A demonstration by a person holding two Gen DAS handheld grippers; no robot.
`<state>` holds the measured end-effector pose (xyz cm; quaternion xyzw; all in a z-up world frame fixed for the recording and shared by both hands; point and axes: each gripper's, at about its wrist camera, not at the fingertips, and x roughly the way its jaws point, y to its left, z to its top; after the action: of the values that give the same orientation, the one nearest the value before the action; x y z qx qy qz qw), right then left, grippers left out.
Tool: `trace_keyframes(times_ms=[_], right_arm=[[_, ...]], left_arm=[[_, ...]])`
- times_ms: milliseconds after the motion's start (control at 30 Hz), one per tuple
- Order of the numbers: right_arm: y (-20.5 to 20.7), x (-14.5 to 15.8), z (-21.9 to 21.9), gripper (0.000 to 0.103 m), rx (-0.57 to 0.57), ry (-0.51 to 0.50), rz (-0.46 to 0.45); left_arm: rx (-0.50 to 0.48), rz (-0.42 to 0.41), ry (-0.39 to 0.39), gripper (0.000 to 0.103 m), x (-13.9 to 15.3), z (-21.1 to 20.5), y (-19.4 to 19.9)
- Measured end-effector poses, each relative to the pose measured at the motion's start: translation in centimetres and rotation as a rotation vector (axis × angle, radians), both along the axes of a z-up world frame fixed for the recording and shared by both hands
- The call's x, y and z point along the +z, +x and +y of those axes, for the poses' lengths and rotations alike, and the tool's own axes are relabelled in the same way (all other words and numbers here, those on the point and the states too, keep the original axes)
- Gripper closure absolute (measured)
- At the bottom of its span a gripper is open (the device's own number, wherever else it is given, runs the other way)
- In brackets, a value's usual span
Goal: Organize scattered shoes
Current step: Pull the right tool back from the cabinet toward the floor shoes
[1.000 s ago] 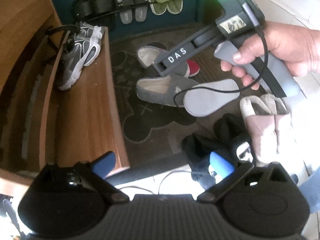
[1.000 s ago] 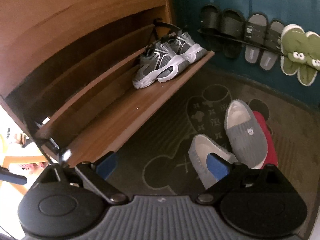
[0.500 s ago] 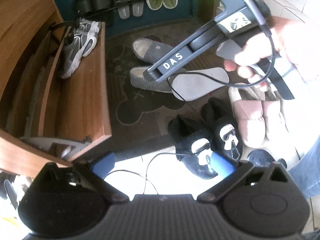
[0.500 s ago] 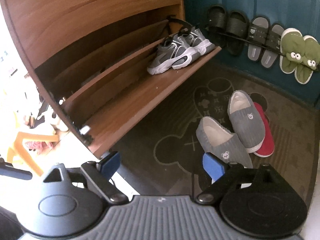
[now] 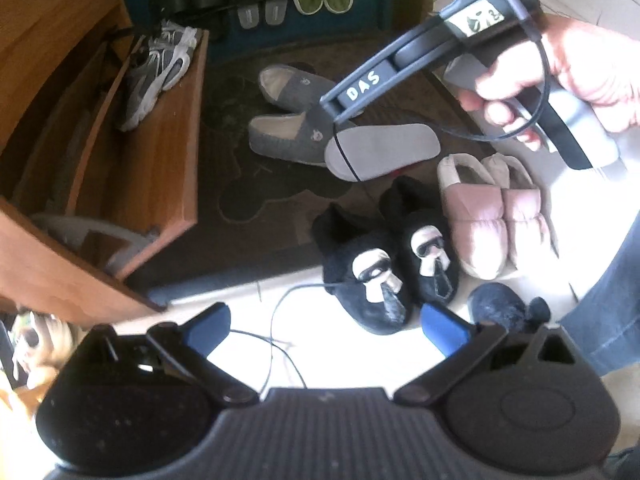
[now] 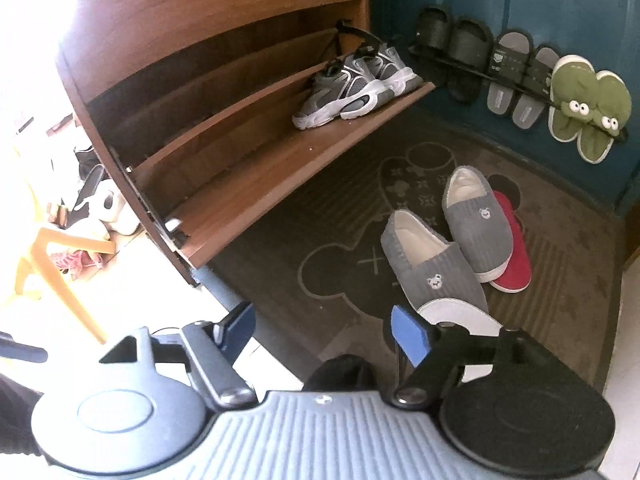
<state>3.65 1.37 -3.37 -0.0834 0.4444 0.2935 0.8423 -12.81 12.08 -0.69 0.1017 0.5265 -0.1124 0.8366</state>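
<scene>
A pair of grey and white sneakers (image 5: 154,70) (image 6: 354,88) stands at the far end of the wooden shoe shelf (image 5: 160,152) (image 6: 280,168). Two grey slip-ons (image 5: 288,140) (image 6: 432,268), a red shoe (image 6: 514,252) and an upturned grey sole (image 5: 384,150) lie on the dark mat. Black face-print slippers (image 5: 372,276) and pink padded slippers (image 5: 492,216) sit on the pale floor. My left gripper (image 5: 324,326) is open and empty, above the floor near the black slippers. My right gripper (image 6: 322,326) is open and empty, held over the mat's near edge.
Black and grey slides (image 6: 476,64) and green frog slippers (image 6: 584,108) hang on a rail on the blue wall. A black cable (image 5: 280,328) trails on the floor. A yellow plastic chair (image 6: 52,264) and clutter stand left of the shelf. A dark fluffy slipper (image 5: 500,308) lies by a jeans leg.
Both grippers have pulled back and up from the shelf and mat. The black and pink slippers and more floor have come into the left wrist view. Both stay open.
</scene>
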Motion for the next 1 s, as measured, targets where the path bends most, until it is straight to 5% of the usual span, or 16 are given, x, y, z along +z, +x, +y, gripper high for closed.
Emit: trace_keyframes(times_ms=[233, 300, 367, 800, 1000], right_arm=[[-1.9, 0.3, -1.0, 0.062, -0.018, 0.005, 0.001], [-2.3, 0.7, -1.5, 0.079, -0.032, 0.024, -0.005], [-2.9, 1.5, -2.2, 0.085, -0.043, 0.054, -0.01], [-8.2, 4.2, -3.8, 0.09, -0.085, 0.159, -0.009], [-11.6, 7.0, -4.5, 0.09, -0.097, 0.159, -0.086]], left_arm=[[0.018, -0.001, 0.001, 0.012, -0.5, -1.2, -2.6], [0.022, 0.005, 0.001, 0.02, -0.6, -1.5, -3.3], [0.016, -0.001, 0.017, 0.021, -0.7, -2.1, -4.2], [0.102, -0.028, 0.008, 0.028, 0.0, -3.5, -7.6], [0.096, -0.067, 0.013, 0.028, 1.7, -4.3, -9.5]])
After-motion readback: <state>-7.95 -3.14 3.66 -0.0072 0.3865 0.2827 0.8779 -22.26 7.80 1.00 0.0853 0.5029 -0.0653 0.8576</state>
